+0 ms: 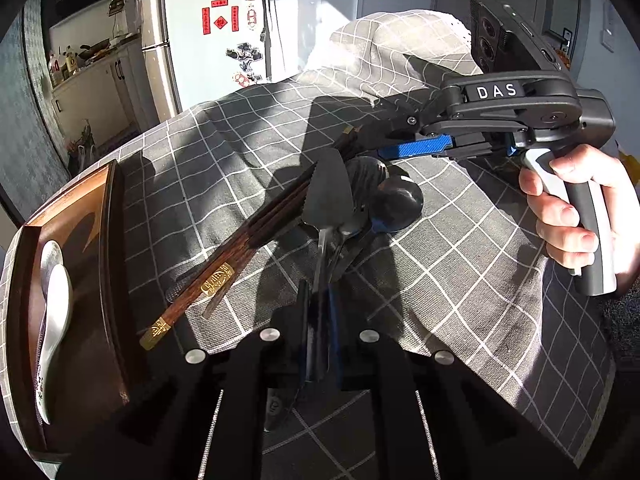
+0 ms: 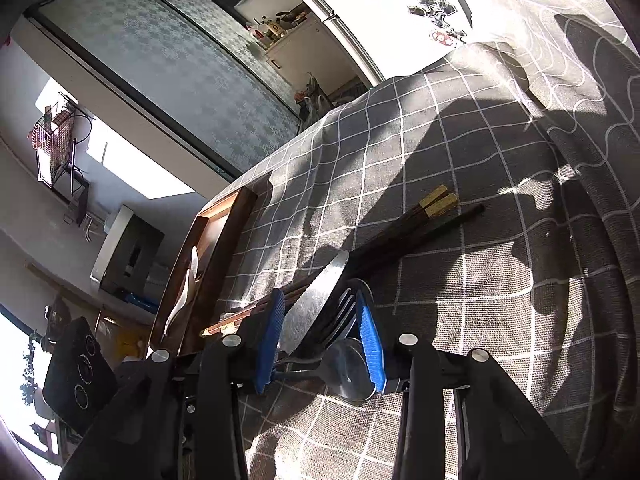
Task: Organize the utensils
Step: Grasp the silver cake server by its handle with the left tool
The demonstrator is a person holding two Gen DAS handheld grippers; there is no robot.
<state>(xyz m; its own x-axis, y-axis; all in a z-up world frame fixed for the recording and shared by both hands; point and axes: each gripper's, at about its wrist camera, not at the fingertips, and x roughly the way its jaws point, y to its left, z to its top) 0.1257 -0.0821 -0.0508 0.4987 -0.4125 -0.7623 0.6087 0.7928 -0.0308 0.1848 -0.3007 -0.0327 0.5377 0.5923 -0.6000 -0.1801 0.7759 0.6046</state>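
Note:
A metal knife (image 1: 328,188), a fork (image 2: 340,312) and spoons (image 1: 396,200) lie bundled on the grey checked tablecloth (image 1: 440,280). My left gripper (image 1: 320,296) is shut on their handles at the near end. My right gripper (image 2: 320,300) comes in from the far side; its blue pads (image 2: 370,340) press against the knife blade (image 2: 316,300), the fork tines and a spoon bowl (image 2: 348,368). Several dark wooden chopsticks (image 1: 240,248) with gold ends lie slantwise just left of the bundle; their tips reach under it.
A dark wooden tray (image 1: 114,260) stands at the table's left edge with white ceramic spoons (image 1: 56,300) inside. A person's hand (image 1: 572,208) holds the right gripper's handle. The cloth bunches up at the far right. A fridge (image 1: 200,40) stands beyond the table.

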